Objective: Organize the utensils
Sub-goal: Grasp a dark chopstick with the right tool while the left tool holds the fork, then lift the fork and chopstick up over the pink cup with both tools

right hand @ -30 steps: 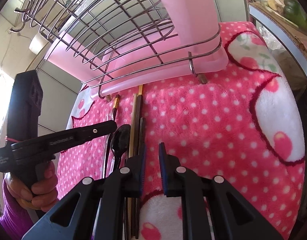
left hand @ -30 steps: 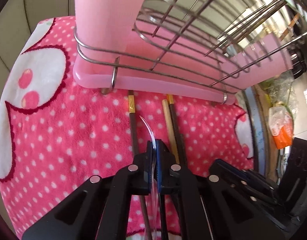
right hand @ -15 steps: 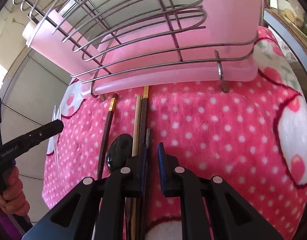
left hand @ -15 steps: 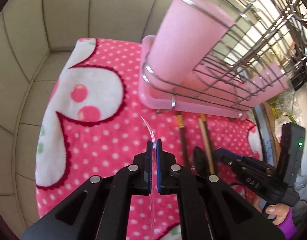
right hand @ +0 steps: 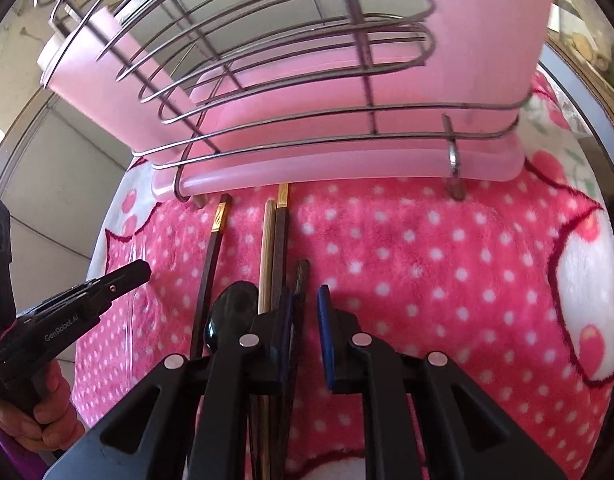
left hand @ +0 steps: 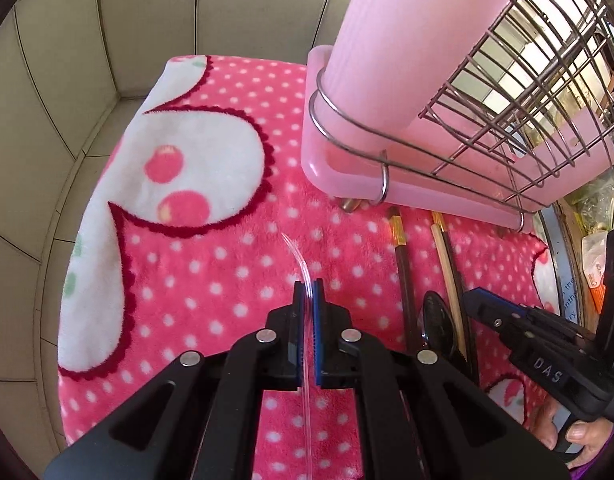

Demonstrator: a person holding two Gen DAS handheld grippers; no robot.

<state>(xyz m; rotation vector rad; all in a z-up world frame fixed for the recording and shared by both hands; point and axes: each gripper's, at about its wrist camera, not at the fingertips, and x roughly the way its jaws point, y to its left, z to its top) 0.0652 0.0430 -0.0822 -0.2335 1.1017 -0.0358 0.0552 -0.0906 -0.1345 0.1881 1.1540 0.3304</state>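
Note:
My left gripper [left hand: 306, 292] is shut on a thin clear plastic utensil [left hand: 297, 256] whose tip sticks out ahead over the pink dotted towel [left hand: 211, 280]. My right gripper [right hand: 305, 298] hangs open low over several chopsticks [right hand: 266, 248] and a black spoon [right hand: 231, 312] lying side by side. One dark chopstick [right hand: 302, 276] shows in the gap beside the left pad, not pinched. In the left wrist view the chopsticks [left hand: 403, 272], the spoon [left hand: 439, 320] and the right gripper [left hand: 473, 298] are to the right. The left gripper [right hand: 141, 270] shows at the left of the right wrist view.
A wire rack [left hand: 507, 80] with a tall pink cup [left hand: 407, 40] on a pink tray [left hand: 339, 184] stands just beyond the chopsticks. A tiled wall [left hand: 87, 40] closes the left and back. A counter edge with clutter [left hand: 579, 240] runs on the right.
My left gripper has swung left with the clear utensil, away from the chopsticks. My right gripper has closed in over the chopsticks and spoon, nearer the rack.

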